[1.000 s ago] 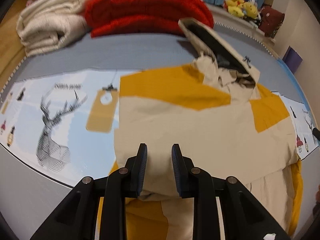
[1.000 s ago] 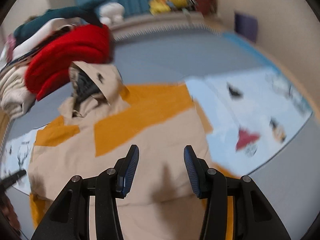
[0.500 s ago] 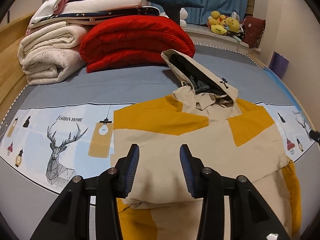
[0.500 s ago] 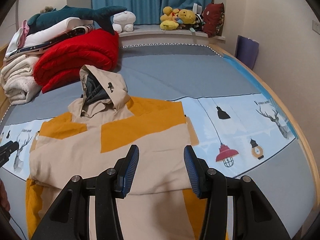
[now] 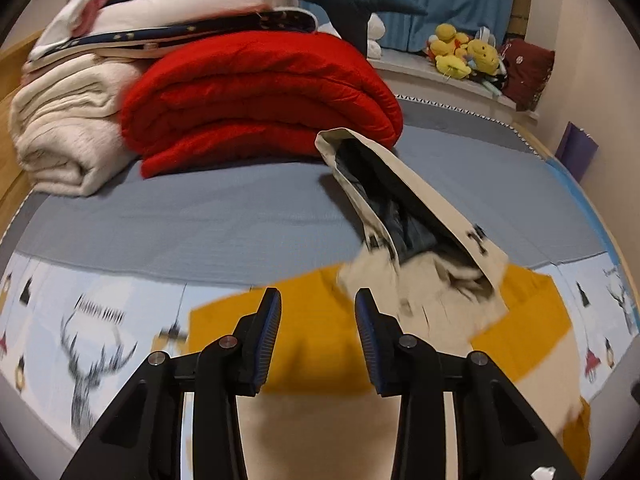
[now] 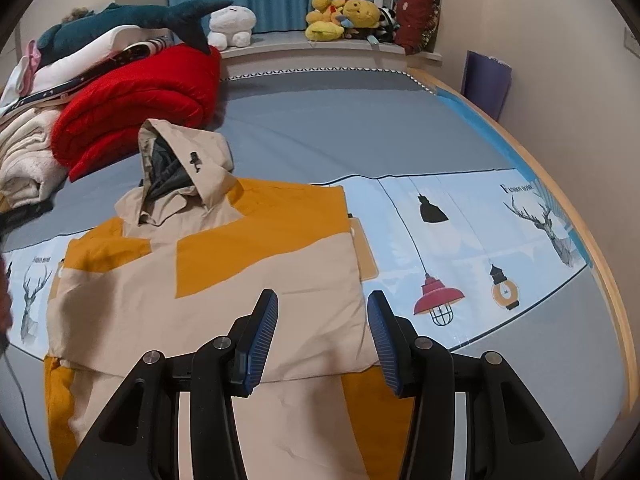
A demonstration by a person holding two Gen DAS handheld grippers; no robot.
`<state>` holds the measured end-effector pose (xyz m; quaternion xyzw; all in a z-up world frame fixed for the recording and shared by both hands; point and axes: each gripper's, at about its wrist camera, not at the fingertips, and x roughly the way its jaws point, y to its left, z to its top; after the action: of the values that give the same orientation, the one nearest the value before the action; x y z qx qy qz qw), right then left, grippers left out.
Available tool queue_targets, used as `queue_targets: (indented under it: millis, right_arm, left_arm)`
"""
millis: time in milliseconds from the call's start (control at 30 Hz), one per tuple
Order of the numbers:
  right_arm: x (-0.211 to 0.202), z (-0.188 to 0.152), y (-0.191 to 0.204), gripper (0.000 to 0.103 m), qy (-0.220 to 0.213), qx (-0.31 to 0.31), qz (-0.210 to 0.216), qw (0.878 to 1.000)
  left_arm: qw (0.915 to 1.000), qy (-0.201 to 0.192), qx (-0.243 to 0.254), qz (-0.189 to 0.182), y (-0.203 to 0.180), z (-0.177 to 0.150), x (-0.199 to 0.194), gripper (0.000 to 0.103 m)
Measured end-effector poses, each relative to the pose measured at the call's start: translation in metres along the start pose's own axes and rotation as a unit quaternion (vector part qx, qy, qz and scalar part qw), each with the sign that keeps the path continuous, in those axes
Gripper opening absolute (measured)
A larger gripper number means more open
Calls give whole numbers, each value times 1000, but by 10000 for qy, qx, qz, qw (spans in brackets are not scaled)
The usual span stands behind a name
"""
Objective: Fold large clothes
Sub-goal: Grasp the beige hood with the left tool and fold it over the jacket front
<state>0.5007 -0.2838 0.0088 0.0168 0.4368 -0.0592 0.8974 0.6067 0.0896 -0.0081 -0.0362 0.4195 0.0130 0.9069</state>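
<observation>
A beige and mustard hooded jacket (image 6: 224, 280) lies folded on the bed, its hood (image 6: 180, 160) pointing to the far side. In the left wrist view, the hood (image 5: 400, 208) stands open just ahead and to the right. My left gripper (image 5: 317, 300) hovers over the jacket's mustard shoulder (image 5: 320, 344). Its jaws are closing with nothing between them. My right gripper (image 6: 322, 300) stands open above the jacket's folded right edge, holding nothing.
A red quilt (image 5: 256, 92) and cream blankets (image 5: 64, 132) are stacked at the far left, a plush shark (image 6: 132, 20) on top. Soft toys (image 6: 344, 16) sit on the back ledge. A printed blanket (image 6: 460, 240) covers the grey sheet (image 5: 200, 216) on both sides.
The left gripper has travelled forward over the jacket toward the hood, and its jaws stand wider than a second ago. The right gripper has shifted only slightly and stays open.
</observation>
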Motion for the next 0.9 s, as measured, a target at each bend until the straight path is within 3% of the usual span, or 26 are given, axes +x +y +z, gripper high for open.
queue_targets:
  millis: [33,133,233,400,500,567,600,767,833,900]
  right_arm:
    - [2,1,-1,45,-2,-13,-24,10000]
    - [10,2,-4,13,40,30,-46,10000]
    - [15,4,-7,10,37,107,-95,9999]
    - [31,5,-14,12,239,229,-155,9993]
    - [42,4,-18,20,406,273,-155,9987]
    - [49,2,-18,43,539,280,-119,9981]
    - [50,2,-18,46,546,291,-95,9980]
    - [55,3,-12,46,542,200,-124,9983]
    - [58,3,-11,46,570,156,-130,9982]
    - [59,3,-12,46,600,239,-133,9978]
  left_arm:
    - [10000,27,12,-14,0,8,11,34]
    - [9999,100,-57,-115,0,34,44,34]
    - [9995,130,-199,-184,3,58,75,34]
    - [9962,351,-645,-466,15,91,129,35]
    - [9946,440,-791,-498,19,104,155,36]
    - [9930,489,-935,-533,22,111,173,37]
    - [9920,512,-1005,-571,22,114,181,37]
    - [9866,650,-1279,-783,23,124,212,36]
    - [9861,730,-1250,-811,18,126,224,29]
    - [9864,879,-1155,-769,14,126,233,1]
